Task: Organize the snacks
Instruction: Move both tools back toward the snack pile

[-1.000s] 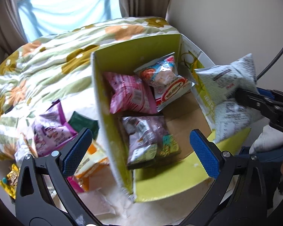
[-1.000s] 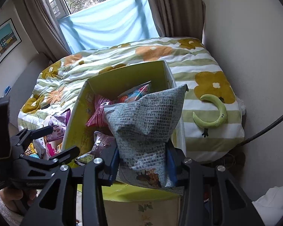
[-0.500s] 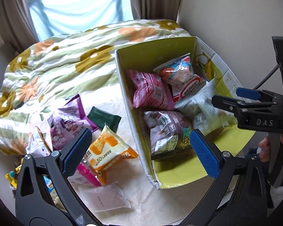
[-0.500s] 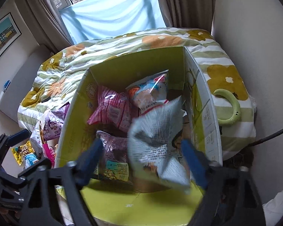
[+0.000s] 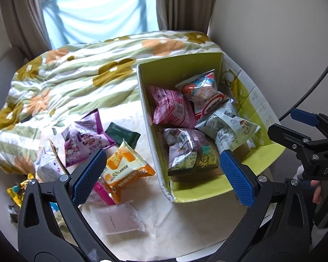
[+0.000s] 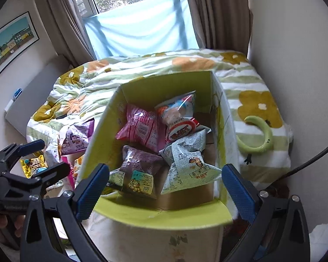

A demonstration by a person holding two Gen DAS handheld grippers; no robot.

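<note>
Pale blue-grey snack bag [image 6: 187, 163] lies in the green box [image 6: 164, 91], just beyond and between the right gripper's [image 6: 164, 191] wide-spread, empty fingers. Orange packet [image 5: 123, 168], printed "50%", rests beside the left gripper's [image 5: 161, 174] near finger; its fingers are likewise spread, empty. "DAS" marks the right gripper. Floral quilt [image 5: 76, 76] beyond.

Floral quilt [image 6: 124, 76] w/ green stripes covers the bed ahead of me. Green crescent plush [image 6: 260, 137] lies on its right edge. Pale blue cloth [image 6: 142, 30] hangs across the window, brown curtains [image 6: 218, 13] either side. Framed pic [image 6: 11, 43] on left wall.
</note>
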